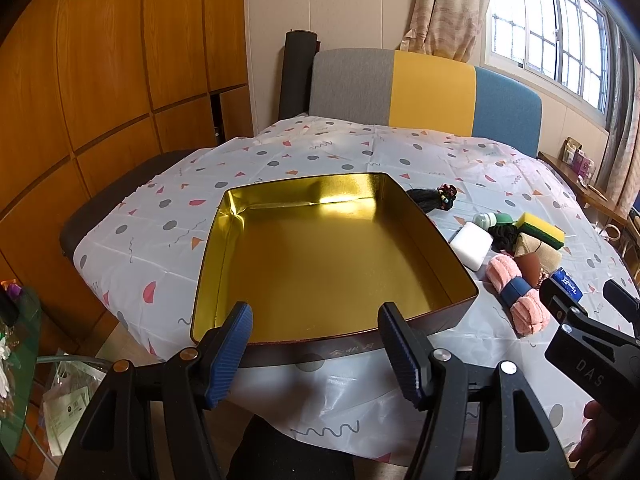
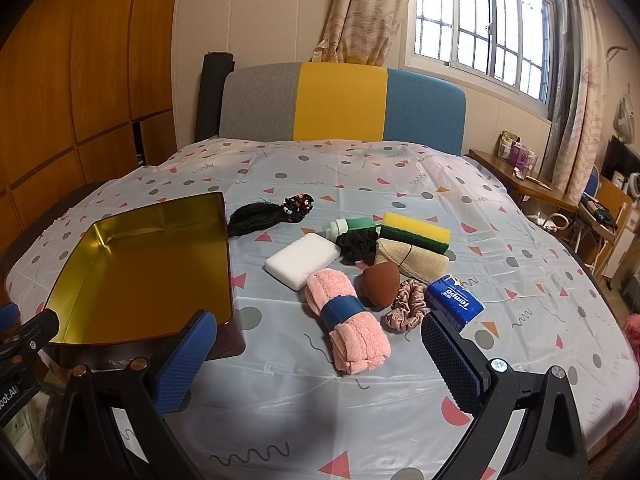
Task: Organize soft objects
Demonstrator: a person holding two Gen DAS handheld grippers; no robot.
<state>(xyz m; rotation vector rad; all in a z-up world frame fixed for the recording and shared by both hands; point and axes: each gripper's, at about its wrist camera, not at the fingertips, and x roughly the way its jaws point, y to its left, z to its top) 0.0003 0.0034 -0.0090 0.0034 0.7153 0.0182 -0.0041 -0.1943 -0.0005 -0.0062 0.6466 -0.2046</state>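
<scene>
Honestly, nothing had been sorted yet when I looked: the gold-lined tin (image 1: 328, 248) sat bare in the middle of the left wrist view, and every soft item lay outside it on the patterned sheet (image 2: 360, 400). I judged the whole job was ahead of me. My left tongs (image 1: 316, 354) hung just short of the tin's near rim, spread wide with nothing between the pads. My right tongs (image 2: 320, 360) at the bottom of the right wrist view were likewise wide apart and empty, pointed at the pile. That pile sat at centre frame there: a pink rolled towel (image 2: 347, 328) with a blue band nearest me, a white foam block (image 2: 302, 261) to its upper left, a brown teardrop sponge (image 2: 380, 282), a pink scrunchie (image 2: 406, 309) and a blue tissue pack (image 2: 454, 300) to its right. Behind those lay a black scrunchie (image 2: 356, 245), a beige cloth bundle (image 2: 412, 261), a yellow-and-green sponge (image 2: 416, 233) and a small green bottle (image 2: 350, 226); a black tassel with beads (image 2: 268, 214) lay apart at upper left, close to the tin's far corner. For room, the sheet below the towel was bare, so I judged a straight approach easy. The items touched one another, which could make a clean single pick awkward. The tin's right wall stood between pile and drop spot, so anything carried would need lifting over that edge.
</scene>
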